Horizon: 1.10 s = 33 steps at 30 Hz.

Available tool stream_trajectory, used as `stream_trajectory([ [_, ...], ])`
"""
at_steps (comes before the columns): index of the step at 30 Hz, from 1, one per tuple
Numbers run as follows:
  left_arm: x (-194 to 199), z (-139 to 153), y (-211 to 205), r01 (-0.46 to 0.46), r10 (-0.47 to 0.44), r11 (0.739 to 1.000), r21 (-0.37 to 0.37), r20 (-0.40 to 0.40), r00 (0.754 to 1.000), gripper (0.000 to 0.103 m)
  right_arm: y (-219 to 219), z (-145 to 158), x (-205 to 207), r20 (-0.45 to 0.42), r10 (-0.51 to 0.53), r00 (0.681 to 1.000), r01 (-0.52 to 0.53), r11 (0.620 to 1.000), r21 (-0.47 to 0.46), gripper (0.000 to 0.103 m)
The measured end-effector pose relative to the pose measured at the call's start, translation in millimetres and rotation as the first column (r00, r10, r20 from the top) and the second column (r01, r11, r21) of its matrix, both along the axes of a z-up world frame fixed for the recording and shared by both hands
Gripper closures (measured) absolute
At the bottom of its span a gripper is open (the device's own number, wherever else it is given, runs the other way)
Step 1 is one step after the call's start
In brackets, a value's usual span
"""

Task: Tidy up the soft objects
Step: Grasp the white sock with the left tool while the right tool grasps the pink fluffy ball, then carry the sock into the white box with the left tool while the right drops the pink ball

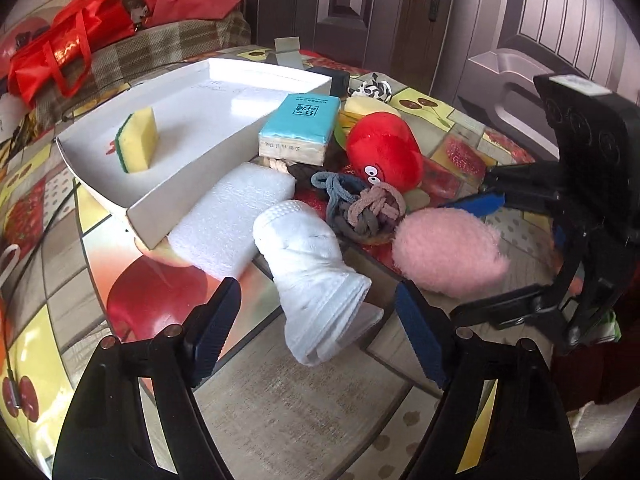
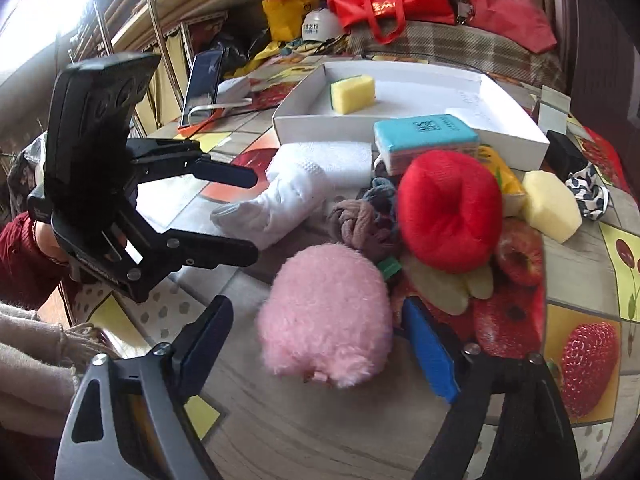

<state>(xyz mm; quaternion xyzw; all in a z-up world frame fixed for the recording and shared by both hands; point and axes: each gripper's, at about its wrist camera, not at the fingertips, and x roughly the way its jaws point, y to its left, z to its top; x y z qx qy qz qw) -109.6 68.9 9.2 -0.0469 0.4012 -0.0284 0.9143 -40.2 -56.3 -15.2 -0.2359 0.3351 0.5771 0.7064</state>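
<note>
A white box (image 1: pixel 100 160) (image 2: pixel 316 122) on the table holds a yellow-green sponge (image 1: pixel 138 138) (image 2: pixel 352 92). Beside it lie a teal tissue pack (image 1: pixel 298 128) (image 2: pixel 424 136), a white foam block (image 1: pixel 228 220), a white sock (image 1: pixel 312 276) (image 2: pixel 276 204), a knotted grey rope (image 1: pixel 364 208) (image 2: pixel 360 224), a red plush (image 1: pixel 384 152) (image 2: pixel 448 208) and a pink fluffy toy (image 1: pixel 446 252) (image 2: pixel 324 316). My left gripper (image 1: pixel 320 312) (image 2: pixel 250 212) is open, its fingers on either side of the sock. My right gripper (image 2: pixel 320 340) (image 1: pixel 476 248) is open around the pink toy.
A pale yellow sponge (image 2: pixel 552 208), a black-white cloth (image 2: pixel 588 188) and a small black box (image 1: pixel 334 78) lie behind the pile. A phone on a stand (image 2: pixel 202 88) sits left of the box. Red bags (image 1: pixel 60 48) lie on a checked seat beyond the table.
</note>
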Motion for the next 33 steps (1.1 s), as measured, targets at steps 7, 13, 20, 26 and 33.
stream_trajectory([
  [7,20.2,-6.9,-0.8,-0.022,0.021,1.000,-0.010,-0.053,0.998,0.061,4.9,-8.1,-6.8,0.061,0.021,0.998,-0.018,0.999,-0.046,0.048],
  [13,1.8,7.1,-4.4,-0.009,0.008,0.999,0.031,0.051,0.999,0.066,-35.1,20.7,0.2,0.048,0.033,0.998,-0.037,0.996,0.085,0.049],
  [20,-48.7,43.1,22.8,-0.389,0.294,0.912,0.130,0.456,0.840,0.065,-100.6,78.4,63.9,0.098,-0.480,0.872,0.373,0.780,0.502,0.048],
  [26,-48.7,43.2,78.9,-0.589,0.505,0.807,0.038,0.473,0.722,0.065,-111.2,58.3,105.5,0.042,-0.672,0.739,0.556,0.644,0.525,0.048],
  [33,-28.4,41.3,83.0,-0.600,0.490,0.795,0.089,0.490,0.721,0.065,-90.7,64.2,104.3,0.111,-0.646,0.755,0.501,0.677,0.539,0.048],
])
